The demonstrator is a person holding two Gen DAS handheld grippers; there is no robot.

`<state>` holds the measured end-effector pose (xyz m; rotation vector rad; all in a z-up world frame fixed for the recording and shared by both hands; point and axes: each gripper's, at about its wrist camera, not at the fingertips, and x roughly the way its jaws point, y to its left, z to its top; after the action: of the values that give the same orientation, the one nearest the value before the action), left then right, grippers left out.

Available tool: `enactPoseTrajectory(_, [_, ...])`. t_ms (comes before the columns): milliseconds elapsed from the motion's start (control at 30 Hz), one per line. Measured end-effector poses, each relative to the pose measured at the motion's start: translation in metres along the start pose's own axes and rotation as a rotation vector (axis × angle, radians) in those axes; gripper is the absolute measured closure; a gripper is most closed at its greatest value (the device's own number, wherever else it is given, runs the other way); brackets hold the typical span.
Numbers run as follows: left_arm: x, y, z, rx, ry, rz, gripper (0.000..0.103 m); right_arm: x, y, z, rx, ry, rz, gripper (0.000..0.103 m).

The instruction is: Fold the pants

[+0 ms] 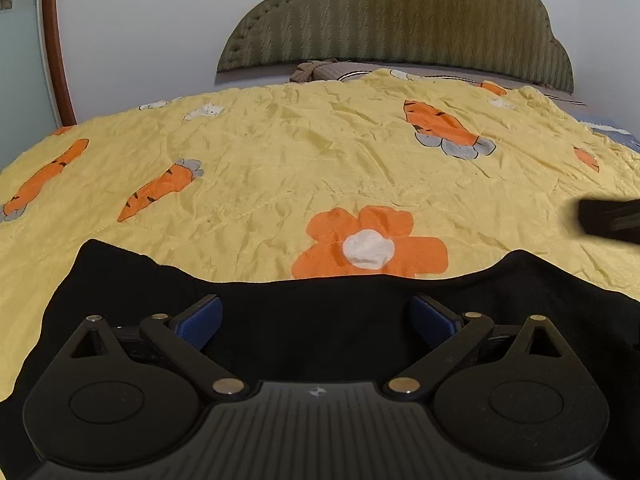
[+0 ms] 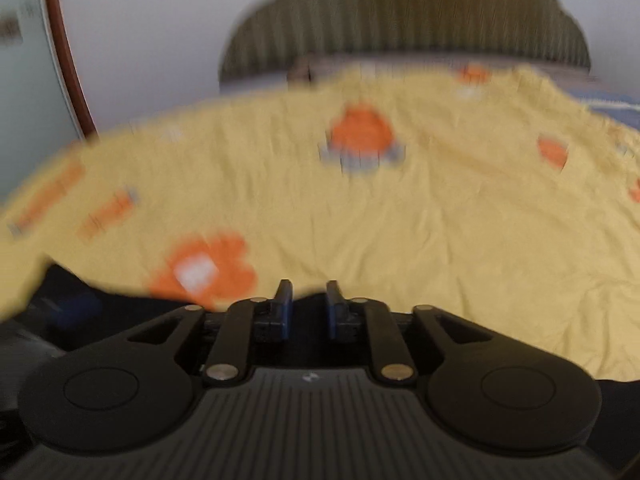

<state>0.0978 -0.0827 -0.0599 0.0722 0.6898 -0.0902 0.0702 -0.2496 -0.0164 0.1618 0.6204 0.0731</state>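
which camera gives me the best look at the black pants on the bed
The left wrist view. The black pants lie sharp there, spread on the yellow sheet under the open left gripper. The right wrist view is motion-blurred, showing only a dark strip of them beside the right gripper.

Bed with green padded headboard. Wrinkled yellow carrot-print cover spread over it. Black pants lie directly on cover, near edge.
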Motion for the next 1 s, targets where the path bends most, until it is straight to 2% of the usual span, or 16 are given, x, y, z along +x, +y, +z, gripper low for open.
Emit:
enactPoseTrajectory(33, [0.000, -0.002, 0.000, 0.009, 0.000, 0.007, 0.002, -0.016, -0.003, 0.000, 0.012, -0.036, -0.007, 0.063])
enactPoseTrajectory(67, [-0.001, -0.004, 0.000, 0.021, -0.002, 0.018, 0.002, -0.034, -0.007, -0.002, 0.029, -0.072, -0.022, 0.057])
enactPoseTrajectory(200, [-0.003, -0.013, 0.000, 0.068, -0.008, 0.057, 0.001, -0.094, -0.032, -0.025, 0.125, -0.158, -0.056, 0.057])
enactPoseTrajectory(300, [-0.005, -0.017, 0.001, 0.094, -0.009, 0.080, 0.002, -0.123, -0.054, -0.049, 0.189, -0.183, -0.071, 0.056])
enactPoseTrajectory(333, [-0.006, -0.018, 0.001, 0.103, -0.009, 0.088, 0.001, -0.129, -0.061, -0.056, 0.208, -0.181, -0.076, 0.053])
enactPoseTrajectory(433, [-0.015, -0.021, 0.003, 0.124, -0.018, 0.106, 0.002, -0.142, -0.077, -0.075, 0.236, -0.174, -0.109, 0.038])
enactPoseTrajectory(533, [-0.026, -0.025, 0.004, 0.137, -0.025, 0.099, 0.002, -0.153, -0.090, -0.086, 0.266, -0.170, -0.163, 0.011])
enactPoseTrajectory(633, [-0.040, -0.033, 0.004, 0.140, -0.032, 0.069, 0.002, -0.168, -0.104, -0.092, 0.294, -0.185, -0.187, 0.001])
enactPoseTrajectory(900, [-0.076, -0.078, 0.003, 0.208, -0.066, -0.002, 0.002, -0.188, -0.140, -0.112, 0.330, -0.166, -0.393, 0.000])
enactPoseTrajectory(1000, [-0.089, -0.096, -0.001, 0.231, -0.065, -0.051, 0.002, -0.197, -0.154, -0.123, 0.371, -0.178, -0.388, 0.000])
